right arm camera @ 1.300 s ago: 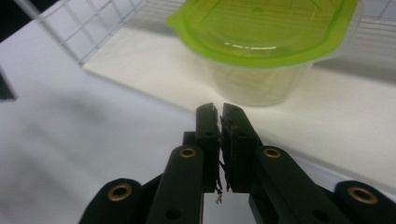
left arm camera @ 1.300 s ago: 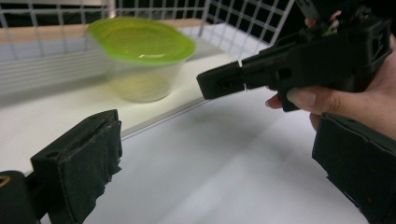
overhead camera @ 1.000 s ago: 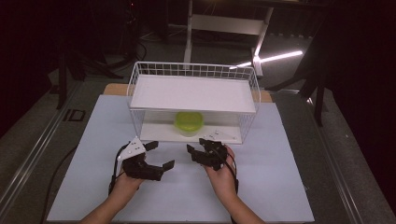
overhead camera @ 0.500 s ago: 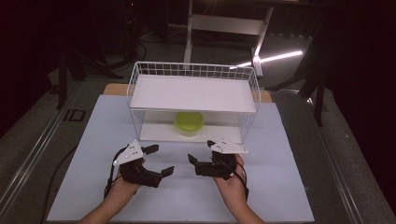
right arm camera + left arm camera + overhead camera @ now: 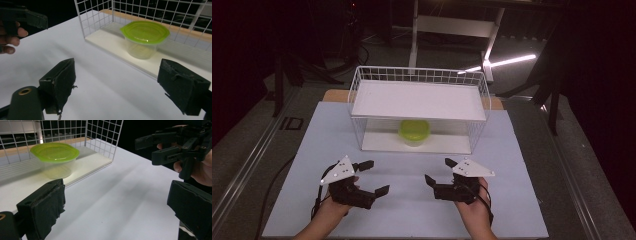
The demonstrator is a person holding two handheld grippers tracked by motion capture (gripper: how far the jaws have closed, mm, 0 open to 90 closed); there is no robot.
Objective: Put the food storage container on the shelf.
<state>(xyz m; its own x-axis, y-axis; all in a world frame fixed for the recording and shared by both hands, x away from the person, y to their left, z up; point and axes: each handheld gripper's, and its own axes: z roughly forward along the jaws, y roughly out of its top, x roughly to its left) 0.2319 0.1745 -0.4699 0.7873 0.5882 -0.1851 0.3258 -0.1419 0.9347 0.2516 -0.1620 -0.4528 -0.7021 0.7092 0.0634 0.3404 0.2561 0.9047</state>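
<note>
A clear tub with a lime-green lid [image 5: 414,131] [image 5: 55,157] [image 5: 145,37] stands on the lower white shelf of a white wire rack [image 5: 357,95]. My left gripper [image 5: 377,176] [image 5: 117,205] is open over the white table in front of the rack, left of centre, with nothing between its pads. My right gripper [image 5: 438,170] [image 5: 120,82] is open too and empty; its jaws have just been opening wider. The two grippers point at each other, a hand's width apart. The right gripper [image 5: 175,147] shows far off in the left gripper view, and the left gripper [image 5: 22,17] in the right gripper view.
The rack has a white upper shelf [image 5: 419,100] over the tub and is open at its front. The white table sheet [image 5: 522,200] spreads around both hands. Dark floor and stand legs [image 5: 414,35] lie beyond the table.
Both hands have drawn back from the rack toward the table's near edge and slightly apart. The right gripper's jaws stand wider than a second ago.
</note>
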